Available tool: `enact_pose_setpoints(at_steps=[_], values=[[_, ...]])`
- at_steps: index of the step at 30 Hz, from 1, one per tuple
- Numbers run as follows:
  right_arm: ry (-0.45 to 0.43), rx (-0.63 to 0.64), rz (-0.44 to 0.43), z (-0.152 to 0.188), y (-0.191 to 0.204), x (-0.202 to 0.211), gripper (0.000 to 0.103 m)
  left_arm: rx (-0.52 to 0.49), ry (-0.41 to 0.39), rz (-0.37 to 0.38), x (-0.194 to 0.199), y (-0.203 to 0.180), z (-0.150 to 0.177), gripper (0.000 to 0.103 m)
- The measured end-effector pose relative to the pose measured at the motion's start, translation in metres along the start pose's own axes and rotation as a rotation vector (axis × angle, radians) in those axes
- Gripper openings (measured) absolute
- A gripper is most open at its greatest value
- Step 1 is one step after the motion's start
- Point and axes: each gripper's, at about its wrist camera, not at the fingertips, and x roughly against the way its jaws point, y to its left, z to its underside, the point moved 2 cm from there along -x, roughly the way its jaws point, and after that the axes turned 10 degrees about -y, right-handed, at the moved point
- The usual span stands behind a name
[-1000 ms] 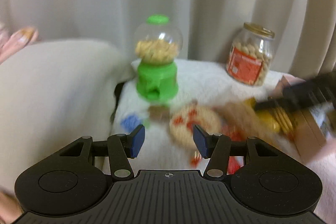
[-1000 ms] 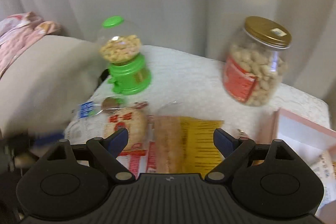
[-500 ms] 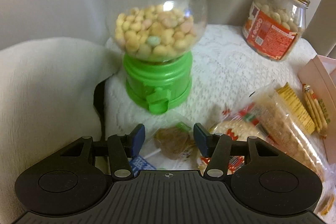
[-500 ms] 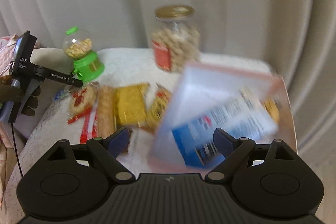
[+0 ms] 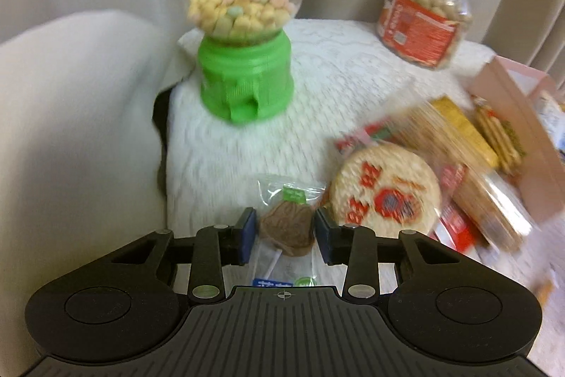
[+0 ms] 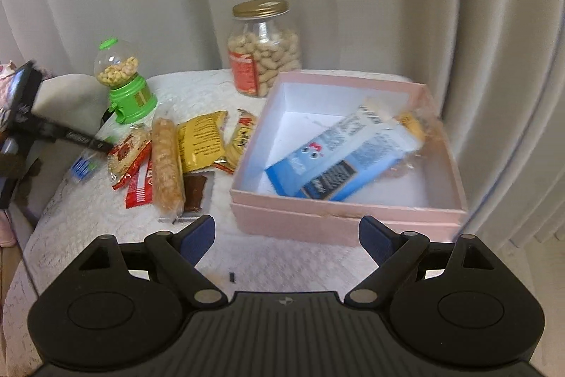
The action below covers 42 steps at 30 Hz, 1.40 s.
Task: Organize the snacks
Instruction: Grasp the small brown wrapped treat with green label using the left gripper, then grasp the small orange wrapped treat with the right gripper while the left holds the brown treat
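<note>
The left gripper (image 5: 285,237) is closing around the brown lollipop (image 5: 287,228) lying beside the round cracker (image 5: 386,193); pinching the candy head squarely avoids slipping off the wrapper. The right gripper (image 6: 286,235) is hanging wide apart, empty, before the pink box (image 6: 339,221)

The lower end of the wrapped chocolate lollipop (image 5: 287,230) is hidden beneath the left gripper (image 5: 284,235), whose jaws are closing around it. The snack packets (image 5: 469,179) to its right are smeared by blur. Print on the blue packet (image 6: 339,161), ahead of the right gripper (image 6: 286,232), cannot be read.
</note>
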Motion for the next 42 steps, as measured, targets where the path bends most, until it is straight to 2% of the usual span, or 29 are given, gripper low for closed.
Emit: enact_pose_setpoints(at_steps=[2, 4, 10, 12, 14, 18, 23, 26, 28, 30, 36, 42], values=[[-0.001, -0.004, 0.019, 0.006, -0.005, 0.010, 0.089, 0.030, -0.032, 0.009, 0.021, -0.003, 0.016, 0.041], [0.005, -0.003, 0.028, 0.015, -0.008, 0.019, 0.089, 0.061, -0.068, 0.052, 0.044, -0.014, 0.032, 0.041], [0.072, -0.027, 0.006, 0.055, -0.014, 0.029, 0.089, 0.064, -0.125, 0.273, 0.082, -0.088, 0.074, 0.041], [0.084, -0.032, -0.029, 0.066, -0.007, 0.025, 0.089, 0.068, -0.132, 0.318, 0.086, -0.111, 0.086, 0.041], [0.088, -0.034, -0.053, 0.072, 0.007, 0.016, 0.089, 0.073, -0.148, 0.313, 0.090, -0.124, 0.094, 0.041], [0.092, -0.039, -0.118, 0.079, 0.044, -0.013, 0.089, 0.106, -0.182, 0.238, 0.089, -0.123, 0.105, 0.041], [0.050, 0.081, -0.097, 0.077, 0.084, -0.043, 0.089, 0.160, -0.178, 0.222, 0.090, -0.108, 0.109, 0.041], [0.017, 0.144, -0.046, 0.074, 0.093, -0.055, 0.089, 0.187, -0.190, 0.259, 0.081, -0.109, 0.111, 0.041], [-0.001, 0.150, -0.013, 0.075, 0.086, -0.059, 0.089, 0.189, -0.172, 0.297, 0.071, -0.116, 0.115, 0.041], [-0.028, 0.124, -0.018, 0.079, 0.070, -0.052, 0.089, 0.187, -0.147, 0.320, 0.062, -0.121, 0.123, 0.041], [-0.064, 0.077, -0.057, 0.099, 0.026, -0.026, 0.089, 0.144, -0.214, 0.303, 0.068, -0.129, 0.133, 0.041], [-0.055, 0.133, -0.012, 0.112, 0.021, -0.010, 0.090, 0.066, -0.237, 0.282, 0.082, -0.136, 0.150, 0.041]])
